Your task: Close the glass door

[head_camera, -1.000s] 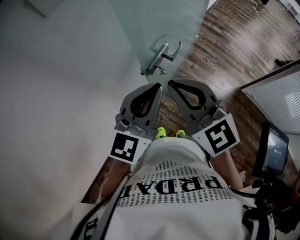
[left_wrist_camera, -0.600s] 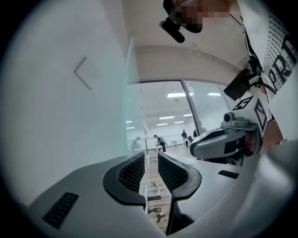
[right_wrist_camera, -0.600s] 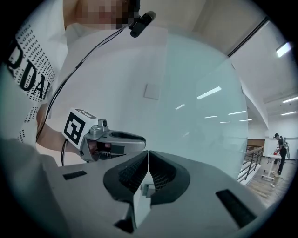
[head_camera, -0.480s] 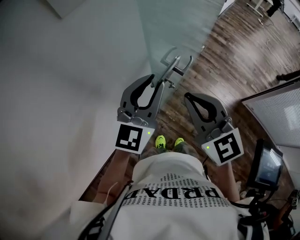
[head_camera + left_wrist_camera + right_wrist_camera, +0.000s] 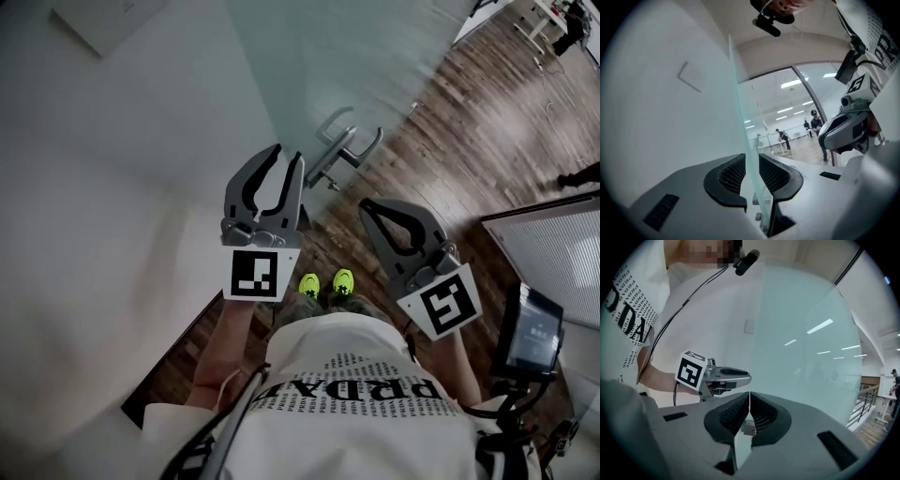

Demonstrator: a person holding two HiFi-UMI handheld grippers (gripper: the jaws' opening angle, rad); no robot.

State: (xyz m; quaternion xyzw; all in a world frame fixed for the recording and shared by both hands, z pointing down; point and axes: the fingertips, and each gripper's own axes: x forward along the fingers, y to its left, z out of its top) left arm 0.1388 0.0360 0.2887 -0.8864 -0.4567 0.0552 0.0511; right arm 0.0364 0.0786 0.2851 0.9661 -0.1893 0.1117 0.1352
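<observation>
we now have the left gripper fingers opened astride the door edge, unclamped; right gripper fingers closed, empty. closing can likely start.

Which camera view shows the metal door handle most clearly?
The head view: the whole lever handle shows from above, on the glass door. The left gripper view shows mainly the door's edge, the right gripper view only its pane; neither shows the handle clearly.

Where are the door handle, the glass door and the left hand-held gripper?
door handle (image 5: 361,150): head view, on its metal lever.
glass door (image 5: 356,56): head view, on the frosted pane.
left hand-held gripper (image 5: 287,155): head view, between its fingertips.
</observation>
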